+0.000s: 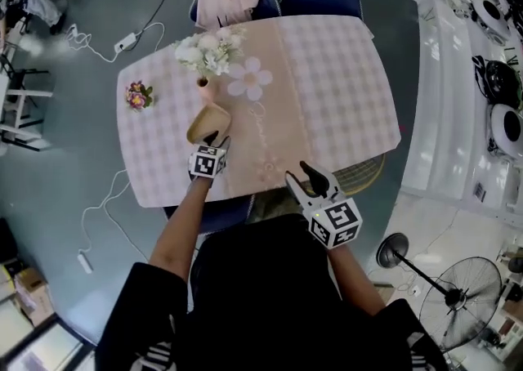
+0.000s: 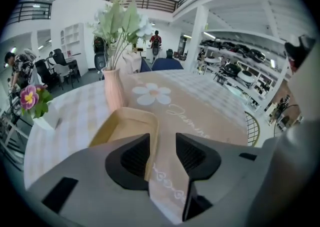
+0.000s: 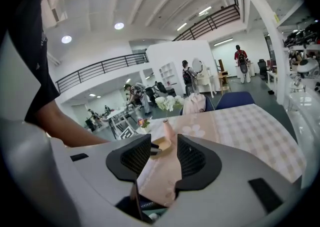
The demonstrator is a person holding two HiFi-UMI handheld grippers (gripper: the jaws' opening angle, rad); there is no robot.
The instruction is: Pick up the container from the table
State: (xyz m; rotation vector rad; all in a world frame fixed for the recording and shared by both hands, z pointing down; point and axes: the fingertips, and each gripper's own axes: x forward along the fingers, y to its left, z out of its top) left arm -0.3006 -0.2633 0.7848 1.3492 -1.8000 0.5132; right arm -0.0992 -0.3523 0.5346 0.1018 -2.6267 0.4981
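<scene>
Left gripper (image 1: 214, 140), centre-left: jaws part-open astride container (image 1: 204, 123) rim, not clamped. Right gripper (image 1: 307, 176), lower centre: jaws apart, empty, at table (image 1: 343, 91) edge.

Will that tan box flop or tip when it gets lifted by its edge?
It will probably stay stiff: the container keeps straight thin walls and a crisp rim. It looks empty and shallow, so it is likely light. Held by one wall, which the left gripper straddles with jaws apart, it may tilt downward.
</scene>
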